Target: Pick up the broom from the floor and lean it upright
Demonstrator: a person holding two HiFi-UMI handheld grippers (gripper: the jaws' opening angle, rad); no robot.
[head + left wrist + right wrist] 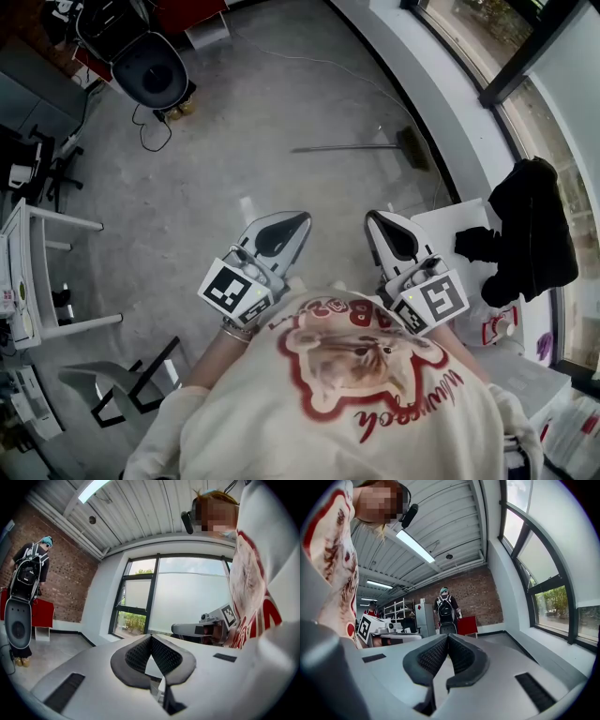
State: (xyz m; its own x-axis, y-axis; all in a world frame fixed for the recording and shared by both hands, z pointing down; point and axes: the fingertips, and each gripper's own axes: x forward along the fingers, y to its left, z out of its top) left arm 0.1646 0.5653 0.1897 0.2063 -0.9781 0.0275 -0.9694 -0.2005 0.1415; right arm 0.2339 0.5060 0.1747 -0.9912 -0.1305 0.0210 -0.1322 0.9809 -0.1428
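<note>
So nobody has touched the broom (367, 147) yet. In the head view it lies flat on the grey concrete floor (234, 141), up at about 1 o'clock from the grippers and well apart from both. Its handle runs out toward 9 o'clock, and the bristle head sits at the 3 o'clock end, just beside the white ledge (450, 122) under the window. The left gripper (299, 222) and right gripper (373, 218) are held side by side close to the person's chest, both pointing level and away from the body. Looking along each one, the left gripper's (151, 638) fingertips are pressed together with nothing between them. It's the same with the right gripper (447, 637): tips closed, empty. A black jacket (530, 230) is heaped on a white table (441, 225) at 3 o'clock. Another white table (37, 272) stands at 9 o'clock, and a black oval floor unit (150, 67) sits up at 11 o'clock. The right gripper view also catches a person with a backpack (445, 607) standing in front of the brick wall (473, 592).
</note>
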